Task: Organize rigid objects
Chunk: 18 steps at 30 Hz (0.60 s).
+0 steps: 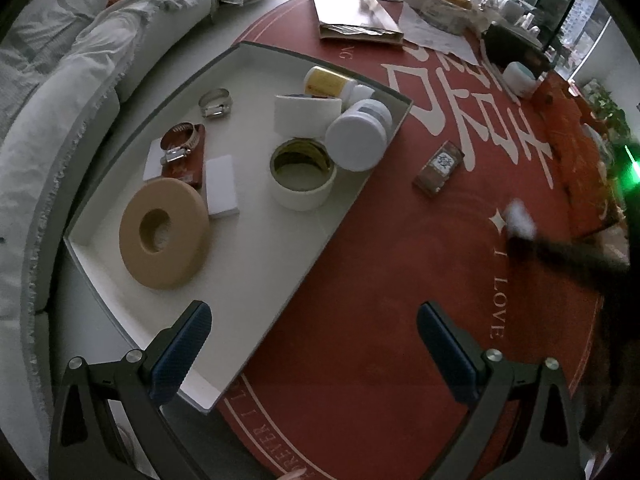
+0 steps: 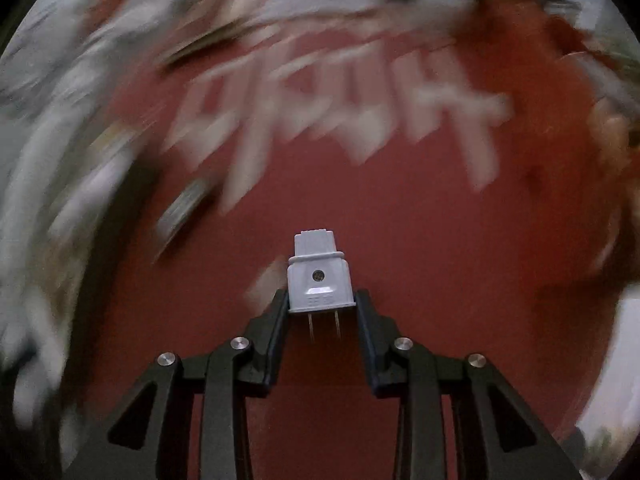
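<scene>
Right gripper (image 2: 321,300) clamped on grey plug (image 2: 320,276), prongs pointing back toward the wrist, long axis along the fingers, above red mat (image 2: 400,220); white tray (image 1: 280,264) lies to its left, nearer the left gripper (image 1: 314,340), which hangs wide apart and empty over the tray's near corner.

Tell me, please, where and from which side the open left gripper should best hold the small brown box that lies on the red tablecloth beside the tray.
Probably across its two long sides, coming from above. The small brown box lies flat on the red tablecloth, apart from the tray, so both sides look free. The left gripper is open.
</scene>
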Each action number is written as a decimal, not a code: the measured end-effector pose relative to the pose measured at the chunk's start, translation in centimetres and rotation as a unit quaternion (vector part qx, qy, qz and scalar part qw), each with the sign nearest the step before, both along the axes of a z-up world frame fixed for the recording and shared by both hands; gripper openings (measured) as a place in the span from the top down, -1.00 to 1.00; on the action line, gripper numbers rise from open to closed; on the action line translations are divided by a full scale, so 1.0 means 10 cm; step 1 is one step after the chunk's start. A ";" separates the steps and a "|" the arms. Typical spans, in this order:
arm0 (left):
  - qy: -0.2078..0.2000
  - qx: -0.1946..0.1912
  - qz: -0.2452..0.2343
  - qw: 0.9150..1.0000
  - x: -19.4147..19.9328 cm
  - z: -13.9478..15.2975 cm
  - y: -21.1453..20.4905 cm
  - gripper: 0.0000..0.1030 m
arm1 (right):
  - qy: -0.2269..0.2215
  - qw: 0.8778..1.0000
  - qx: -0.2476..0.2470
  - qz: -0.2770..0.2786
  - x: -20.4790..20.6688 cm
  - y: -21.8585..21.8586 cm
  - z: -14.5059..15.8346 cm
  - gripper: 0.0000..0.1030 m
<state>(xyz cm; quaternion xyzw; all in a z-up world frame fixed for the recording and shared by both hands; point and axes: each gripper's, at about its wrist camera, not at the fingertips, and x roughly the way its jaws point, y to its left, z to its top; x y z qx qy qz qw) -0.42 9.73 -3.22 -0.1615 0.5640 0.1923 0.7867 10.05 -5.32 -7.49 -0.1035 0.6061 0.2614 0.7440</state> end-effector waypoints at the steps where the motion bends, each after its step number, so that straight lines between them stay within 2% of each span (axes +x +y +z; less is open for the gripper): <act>1: 0.000 -0.001 -0.002 1.000 0.00 -0.01 0.00 -0.99 | -0.014 1.000 -0.004 0.018 -0.08 0.03 0.05 0.20; 2: 0.001 -0.001 -0.002 1.000 0.00 -0.01 -0.01 -0.99 | -0.055 0.998 -0.021 0.031 -0.17 0.08 0.13 -0.02; 3: 0.002 0.000 -0.003 1.000 -0.01 -0.02 -0.01 -0.99 | -0.127 0.990 -0.029 0.048 -0.24 0.17 0.27 -0.67; 4: 0.002 0.000 -0.002 1.000 -0.01 -0.01 -0.01 -0.99 | -0.168 0.984 -0.018 0.061 -0.28 0.24 0.36 -0.95; 5: 0.000 0.001 0.000 1.000 -0.02 0.00 -0.01 -0.99 | -0.207 0.974 0.003 0.088 -0.31 0.35 0.45 -0.95; 6: -0.002 0.002 0.003 1.000 -0.03 0.01 0.00 -0.99 | -0.215 0.970 0.007 0.113 -0.30 0.46 0.47 -0.95; 9: -0.001 -0.003 0.013 1.000 -0.07 0.01 0.06 -0.99 | -0.235 0.953 -0.016 0.192 -0.28 0.87 0.37 -0.95; 12: 0.003 -0.006 0.019 1.000 -0.11 0.00 0.10 -0.99 | -0.257 0.933 -0.046 0.247 -0.20 1.16 0.15 -0.94; 15: 0.007 -0.007 0.022 1.000 -0.15 -0.02 0.13 -0.99 | -0.239 0.927 -0.062 0.284 -0.10 1.31 -0.09 -0.93; 17: 0.011 -0.009 0.025 1.000 -0.17 -0.04 0.15 -0.99 | -0.222 0.933 -0.044 0.281 -0.09 1.24 -0.13 -0.76; 18: 0.012 -0.010 0.028 0.999 -0.17 -0.05 0.16 -0.99 | -0.204 0.939 -0.033 0.276 -0.07 1.23 -0.14 -0.50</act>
